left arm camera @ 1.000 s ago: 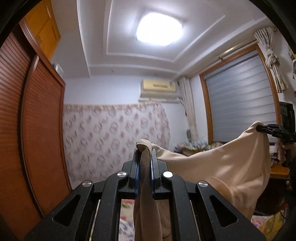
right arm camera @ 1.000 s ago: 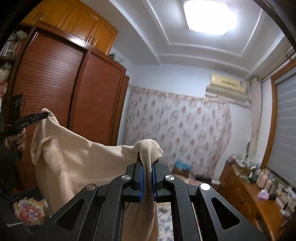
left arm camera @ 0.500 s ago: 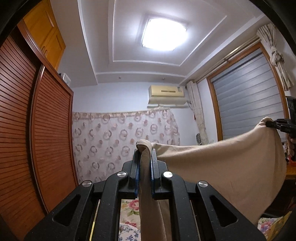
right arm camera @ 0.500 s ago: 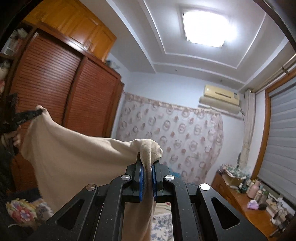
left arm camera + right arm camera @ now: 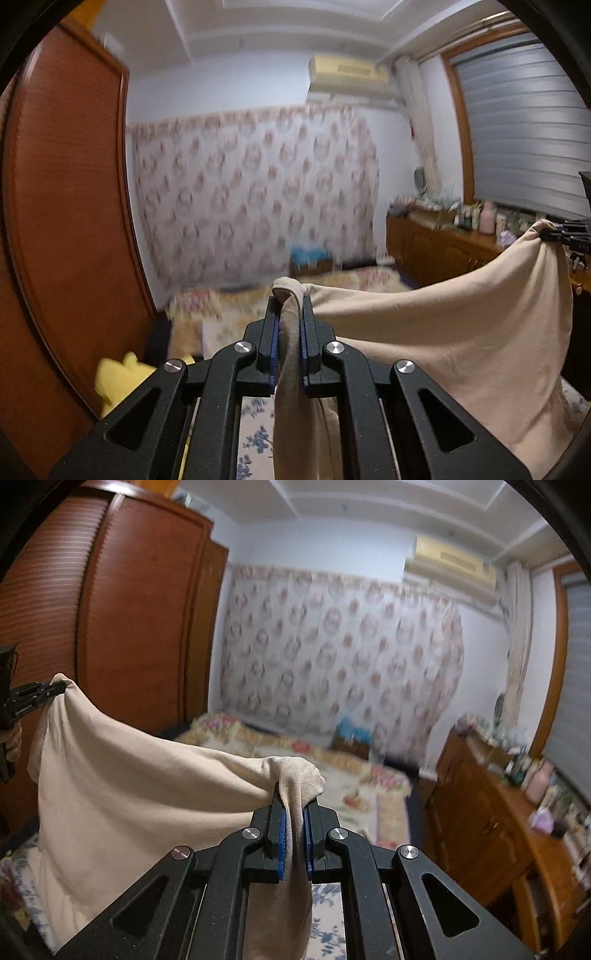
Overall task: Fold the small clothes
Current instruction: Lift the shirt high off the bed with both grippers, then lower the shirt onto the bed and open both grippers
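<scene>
From my left wrist camera, my left gripper (image 5: 289, 306) at lower centre is clenched on a corner of the soft beige cloth garment (image 5: 461, 339), which stretches to my right gripper (image 5: 554, 234) at the right edge. From my right wrist camera, my right gripper (image 5: 295, 797) pinches another corner; the garment (image 5: 122, 775) spans to the left edge, above a floral bedspread (image 5: 354, 782).
</scene>
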`<state>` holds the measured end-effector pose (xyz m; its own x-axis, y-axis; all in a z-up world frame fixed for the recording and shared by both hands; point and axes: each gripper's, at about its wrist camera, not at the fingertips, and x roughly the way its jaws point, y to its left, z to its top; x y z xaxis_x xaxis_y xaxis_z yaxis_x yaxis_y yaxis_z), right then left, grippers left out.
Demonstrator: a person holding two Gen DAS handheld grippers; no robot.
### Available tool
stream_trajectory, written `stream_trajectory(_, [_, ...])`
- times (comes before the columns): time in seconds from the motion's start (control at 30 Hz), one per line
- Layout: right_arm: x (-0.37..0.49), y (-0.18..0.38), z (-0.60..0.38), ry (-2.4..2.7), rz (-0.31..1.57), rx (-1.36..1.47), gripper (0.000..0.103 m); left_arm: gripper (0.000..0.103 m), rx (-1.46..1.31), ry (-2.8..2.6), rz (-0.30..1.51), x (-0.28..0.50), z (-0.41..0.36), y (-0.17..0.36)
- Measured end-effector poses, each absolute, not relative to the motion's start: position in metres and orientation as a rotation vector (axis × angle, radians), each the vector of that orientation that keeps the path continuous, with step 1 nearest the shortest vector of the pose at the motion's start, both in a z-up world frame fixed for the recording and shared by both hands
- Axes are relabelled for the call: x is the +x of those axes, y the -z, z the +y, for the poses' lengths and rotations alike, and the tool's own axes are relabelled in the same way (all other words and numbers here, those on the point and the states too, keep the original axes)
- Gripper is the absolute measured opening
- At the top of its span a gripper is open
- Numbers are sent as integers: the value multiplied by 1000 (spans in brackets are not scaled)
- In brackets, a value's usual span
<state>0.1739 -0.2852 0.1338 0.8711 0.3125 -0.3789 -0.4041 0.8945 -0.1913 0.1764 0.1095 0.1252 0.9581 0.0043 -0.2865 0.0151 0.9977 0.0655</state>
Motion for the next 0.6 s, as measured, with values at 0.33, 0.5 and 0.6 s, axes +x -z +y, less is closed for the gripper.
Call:
stream_trajectory(0.33, [314,-105,-233,-342,549,-298,7,10,68,-4,495,278,109,-44])
stream_trajectory(0.5, [368,-122,-212,-325,628,-295,7,10,68,6,559,305,108,-19])
stream_trajectory(0.6, [374,-117,-207,-316,673,-293,7,13,66,22,600,318,107,-7])
